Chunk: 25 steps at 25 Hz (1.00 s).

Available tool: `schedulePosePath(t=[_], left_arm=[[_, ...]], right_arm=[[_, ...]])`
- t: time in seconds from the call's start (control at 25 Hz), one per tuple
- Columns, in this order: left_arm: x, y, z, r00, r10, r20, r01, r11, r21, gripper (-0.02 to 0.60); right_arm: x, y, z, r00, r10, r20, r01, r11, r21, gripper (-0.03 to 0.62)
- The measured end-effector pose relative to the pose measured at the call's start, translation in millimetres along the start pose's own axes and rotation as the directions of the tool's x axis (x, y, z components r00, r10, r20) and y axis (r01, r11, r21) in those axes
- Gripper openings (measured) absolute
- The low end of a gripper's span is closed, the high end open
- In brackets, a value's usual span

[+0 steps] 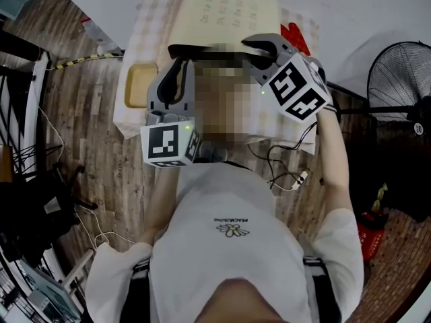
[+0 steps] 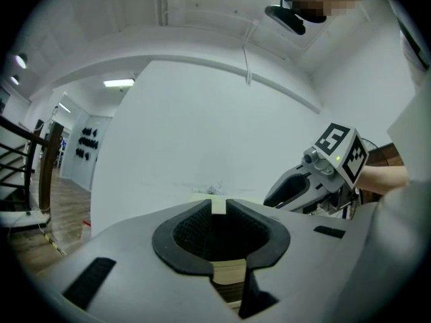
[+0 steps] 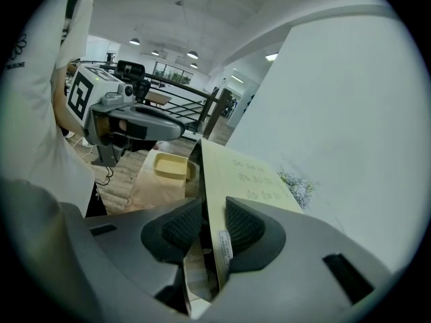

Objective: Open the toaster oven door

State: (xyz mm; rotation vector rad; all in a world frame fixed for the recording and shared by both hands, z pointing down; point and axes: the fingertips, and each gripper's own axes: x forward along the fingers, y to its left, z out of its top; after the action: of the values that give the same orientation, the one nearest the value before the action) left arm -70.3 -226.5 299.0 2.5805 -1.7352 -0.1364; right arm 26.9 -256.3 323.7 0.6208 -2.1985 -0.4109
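Tray (image 1: pixel 139 85) beside toaster oven (image 1: pixel 229 12), perhaps against it; fan (image 1: pixel 404 79) well apart.

Behind the toaster oven (image 1: pixel 232 12) a white wall (image 1: pixel 363 12) closes off the back. Left of the oven a yellow tray (image 1: pixel 140 85) lies on the tablecloth (image 1: pixel 131 123), bare cloth around it; a fan (image 1: pixel 403 79) stands well right.

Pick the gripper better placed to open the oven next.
Right. The right gripper is at the oven, jaws apart with its cream edge between them, so it likely needs only a short move. The left gripper faces the wall, jaws nearly together, nothing between them.
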Motion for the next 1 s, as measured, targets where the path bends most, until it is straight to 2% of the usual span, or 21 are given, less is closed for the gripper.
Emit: schedulePosePath(t=[0.08, 0.16, 0.24, 0.28, 0.36, 0.48, 0.56, 0.68, 0.8, 0.88, 0.96, 1.0], left_arm=[[2.6, -1.5, -4.8, 1.0, -0.025, -0.012, 0.024, 0.998, -0.053, 0.096], [5.8, -2.2, -15.1, 0.998, -0.051, -0.028, 0.047, 0.988, -0.147, 0.131], [6.7, 0.2, -28.9, 0.997, -0.066, -0.038, 0.053, 0.958, -0.281, 0.165], [6.3, 2.2, -36.5, 0.997, -0.07, -0.042, 0.05, 0.933, -0.356, 0.181], [5.2, 6.1, -51.7, 0.996, -0.075, -0.048, 0.04, 0.861, -0.507, 0.213], [4.7, 10.6, -74.1, 0.995, -0.076, -0.058, 0.014, 0.715, -0.699, 0.239], [5.3, 11.1, -87.4, 0.995, -0.078, -0.069, -0.005, 0.625, -0.781, 0.247], [6.5, 9.0, -104.7, 0.993, -0.084, -0.084, -0.029, 0.514, -0.857, 0.249], [8.8, 3.1, -121.0, 0.991, -0.093, -0.093, -0.05, 0.384, -0.922, 0.249], [10.7, -3.5, -132.0, 0.989, -0.104, -0.101, -0.064, 0.306, -0.95, 0.249], [14.1, -9.8, -142.1, 0.987, -0.12, -0.107, -0.075, 0.246, -0.966, 0.249], [16.8, -12.8, -146.1, 0.986, -0.128, -0.11, -0.079, 0.227, -0.971, 0.249]], right_arm=[[0.1, -0.5, 0.4, 1.0, 0.006, -0.003, -0.006, 1.0, 0.004, 0.107], [-0.3, -1.0, 0.0, 1.0, 0.008, -0.006, -0.008, 1.0, 0.004, 0.107], [-0.3, -0.8, -0.4, 1.0, 0.006, -0.005, -0.006, 1.0, 0.003, 0.107], [-0.3, -0.7, -0.1, 1.0, 0.006, -0.005, -0.006, 1.0, 0.003, 0.107], [-0.6, -0.5, 0.8, 1.0, 0.005, -0.003, -0.005, 1.0, 0.002, 0.107], [-1.4, -0.2, 1.6, 1.0, 0.004, -0.003, -0.004, 1.0, -0.001, 0.107], [-1.5, -0.2, 1.8, 1.0, 0.003, -0.002, -0.003, 1.0, -0.001, 0.107], [-1.4, -0.3, 1.7, 1.0, -0.001, 0.002, 0.001, 1.0, -0.001, 0.107], [-1.5, 0.0, 1.5, 1.0, -0.01, 0.011, 0.01, 1.0, -0.004, 0.107], [-1.3, 0.5, 0.9, 1.0, -0.012, 0.011, 0.012, 1.0, -0.005, 0.107], [-0.8, 0.6, 0.6, 1.0, -0.009, 0.011, 0.009, 1.0, -0.003, 0.107], [-0.8, 0.1, 0.5, 1.0, -0.01, 0.011, 0.01, 1.0, -0.001, 0.106]])
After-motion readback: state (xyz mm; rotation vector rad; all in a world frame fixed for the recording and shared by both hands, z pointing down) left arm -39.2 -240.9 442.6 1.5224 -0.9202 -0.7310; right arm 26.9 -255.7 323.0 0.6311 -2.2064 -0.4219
